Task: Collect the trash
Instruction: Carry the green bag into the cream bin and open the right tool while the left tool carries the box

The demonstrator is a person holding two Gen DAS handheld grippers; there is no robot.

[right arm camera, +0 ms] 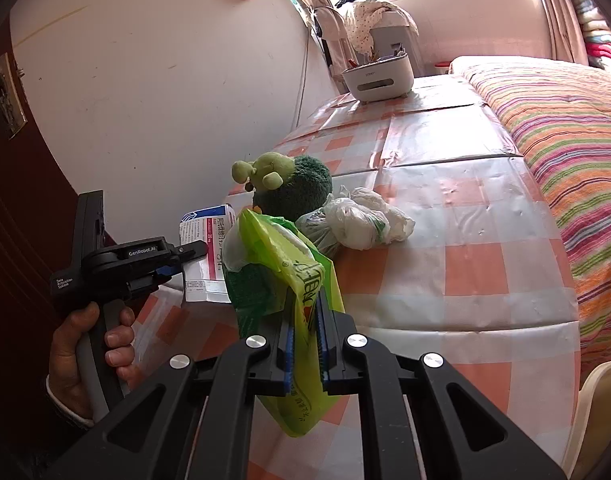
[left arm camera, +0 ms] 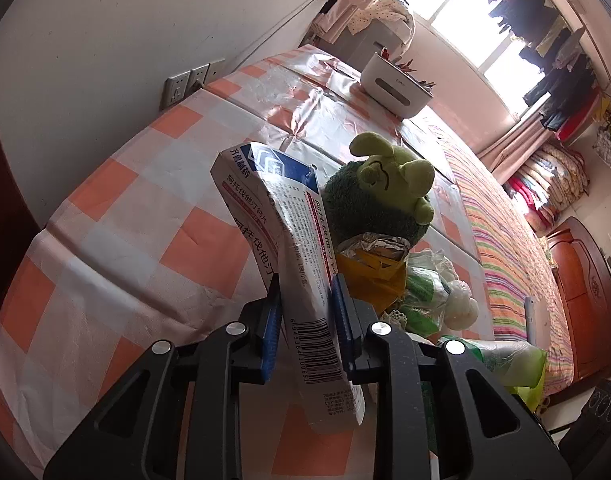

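My left gripper (left arm camera: 305, 292) is shut on a flattened white and blue medicine box (left arm camera: 281, 248) and holds it above the checked table; the box also shows in the right wrist view (right arm camera: 209, 248), with the left gripper (right arm camera: 185, 258) at the left of it. My right gripper (right arm camera: 304, 320) is shut on the rim of a bright green plastic bag (right arm camera: 281, 280), which also shows in the left wrist view (left arm camera: 505, 360). A wad of white plastic and tissue (right arm camera: 357, 224) lies on the table past the bag. A yellow foil wrapper (left arm camera: 369, 260) lies beside the box.
A green plush toy (left arm camera: 377, 196) (right arm camera: 289, 184) sits on the orange and white checked tablecloth (left arm camera: 145, 216) (right arm camera: 465, 240). A white container (left arm camera: 397, 84) (right arm camera: 377, 76) stands at the far end. A striped bed (right arm camera: 565, 128) runs along the table's right side. A wall is on the left.
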